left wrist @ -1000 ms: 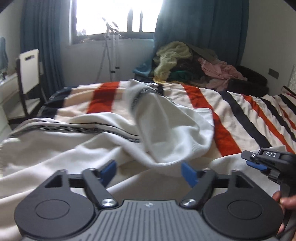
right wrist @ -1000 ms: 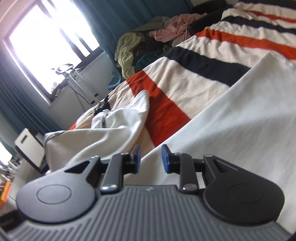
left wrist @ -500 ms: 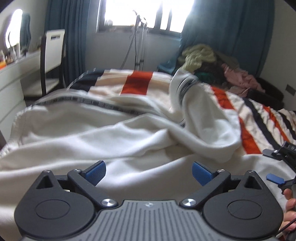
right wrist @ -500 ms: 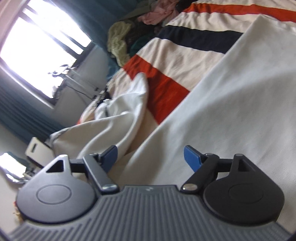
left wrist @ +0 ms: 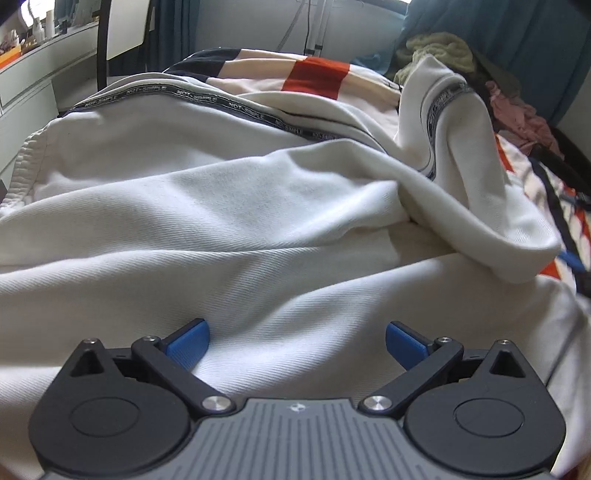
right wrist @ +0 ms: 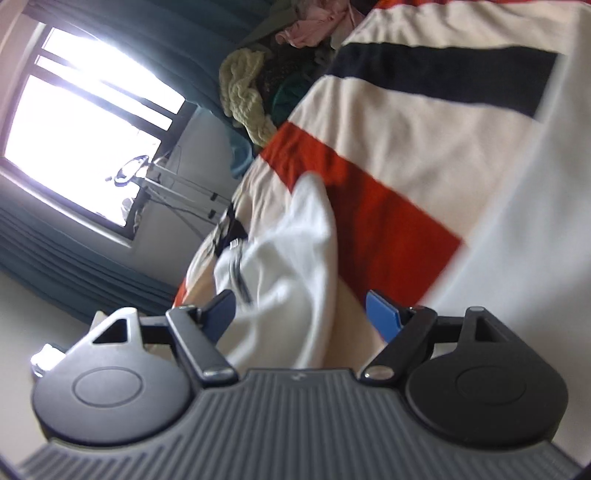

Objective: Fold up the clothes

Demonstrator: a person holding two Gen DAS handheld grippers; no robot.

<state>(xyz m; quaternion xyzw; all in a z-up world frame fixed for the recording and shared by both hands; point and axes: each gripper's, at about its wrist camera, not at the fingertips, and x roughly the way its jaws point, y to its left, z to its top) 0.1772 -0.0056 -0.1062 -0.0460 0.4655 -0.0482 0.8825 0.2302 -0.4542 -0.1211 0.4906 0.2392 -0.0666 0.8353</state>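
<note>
My left gripper (left wrist: pixel 297 341) is spread wide, blue pads (left wrist: pixel 186 341) apart and holding nothing, low over the white garment (left wrist: pixel 229 206) that fills everything just ahead of it on the bed. The cloth is rumpled, with a long crease running across in front of the gripper. A dark printed tape trim (left wrist: pixel 207 101) runs along the garment's far edge, ahead and left. Ahead and right, a folded-over flap (left wrist: pixel 472 173) of the same garment stands up and drapes back toward me. Beyond it, the striped bedspread (left wrist: pixel 317 75) shows red, cream and dark bands. My right gripper (right wrist: pixel 301 314) is also wide open and empty, view tilted and motion-blurred. A bunched part of the white garment (right wrist: pixel 291 269) lies directly between and ahead of its fingers; contact unclear. More white cloth (right wrist: pixel 535 206) sits to its right, over the striped bedspread (right wrist: pixel 413 140). Far ahead: clothes pile (right wrist: pixel 251 96), window (right wrist: pixel 85 122), teal curtains (right wrist: pixel 155 33).
</note>
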